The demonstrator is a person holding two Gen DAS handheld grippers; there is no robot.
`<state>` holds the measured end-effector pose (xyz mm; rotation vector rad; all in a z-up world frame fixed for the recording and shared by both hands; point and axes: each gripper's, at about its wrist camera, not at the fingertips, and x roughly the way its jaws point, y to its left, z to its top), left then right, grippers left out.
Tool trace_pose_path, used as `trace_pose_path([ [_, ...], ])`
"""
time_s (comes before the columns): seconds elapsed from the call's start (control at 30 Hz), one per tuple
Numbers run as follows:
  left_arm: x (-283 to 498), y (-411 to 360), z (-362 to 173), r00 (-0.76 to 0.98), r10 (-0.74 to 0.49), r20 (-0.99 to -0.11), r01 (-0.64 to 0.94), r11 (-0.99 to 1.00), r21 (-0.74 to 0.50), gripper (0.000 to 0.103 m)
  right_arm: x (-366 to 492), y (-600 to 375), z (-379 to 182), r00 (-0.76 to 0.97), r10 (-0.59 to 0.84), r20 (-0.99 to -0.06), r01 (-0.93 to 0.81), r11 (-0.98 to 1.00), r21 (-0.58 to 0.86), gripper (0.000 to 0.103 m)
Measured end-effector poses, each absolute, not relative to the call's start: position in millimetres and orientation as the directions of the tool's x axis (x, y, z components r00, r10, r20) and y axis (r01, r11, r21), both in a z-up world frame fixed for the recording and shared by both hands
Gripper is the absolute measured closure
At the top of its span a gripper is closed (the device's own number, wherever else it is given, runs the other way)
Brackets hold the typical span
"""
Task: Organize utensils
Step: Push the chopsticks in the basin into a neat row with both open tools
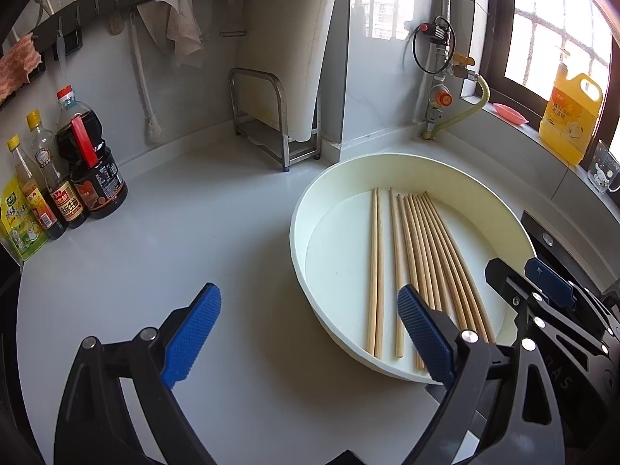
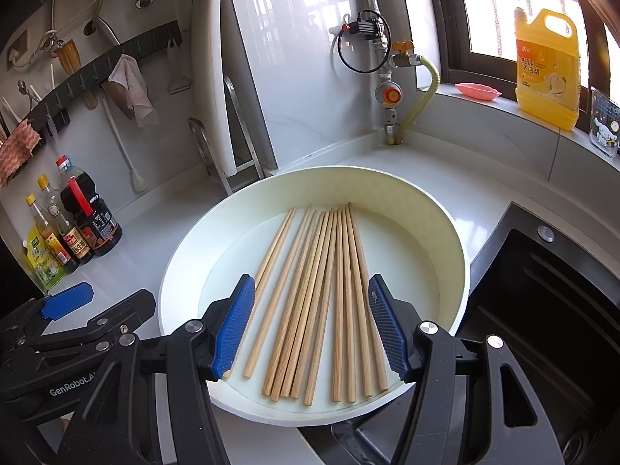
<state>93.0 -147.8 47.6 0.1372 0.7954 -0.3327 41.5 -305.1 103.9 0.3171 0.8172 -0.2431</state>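
Right wrist view: a round, shallow cream-white plastic basin (image 2: 434, 217) is seen resting on the pale grey bench (image 2: 162, 240), its near edge overhanging a dark sink (image 2: 550, 310) on the right. Inside the basin a set of pale wooden chopsticks (image 2: 329, 302) lies flat, roughly parallel, fanning slightly toward the near rim. The right gripper (image 2: 312, 325) is held just above the near ends of the chopsticks with its blue ribbed fingers (image 2: 234, 325) spread wide — nothing is clasped between them. Whether the fingertips touch the basin rim cannot be told from this angle.

From the left wrist view, the left gripper (image 1: 310, 329) is likewise released, its fingers (image 1: 193, 333) parted; one finger hangs over the bare bench, the other over the basin's (image 1: 310, 209) near-left edge. Two chopsticks (image 1: 376, 271) are seen lying a little apart from the main bundle, toward the left. The right gripper (image 1: 550, 283) appears at the right edge of this view, beside the basin.

Against the back wall a group of dark sauce bottles (image 1: 77, 166) stands at the left — well apart from the basin. A steel rack holding a white cutting board (image 1: 271, 116) stands behind it, and a yellow detergent jug (image 1: 569, 116) sits on the window sill.
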Motion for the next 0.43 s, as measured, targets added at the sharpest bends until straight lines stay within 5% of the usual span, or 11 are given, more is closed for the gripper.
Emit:
trace_pose_path([
  [0.43,91.7,-149.3,48.9,0.658,-0.219,-0.720,0.336,0.941,0.021,0.009,41.4,-304.8,102.1,0.661,-0.086,-0.745,0.327,0.927,0.183,0.045],
])
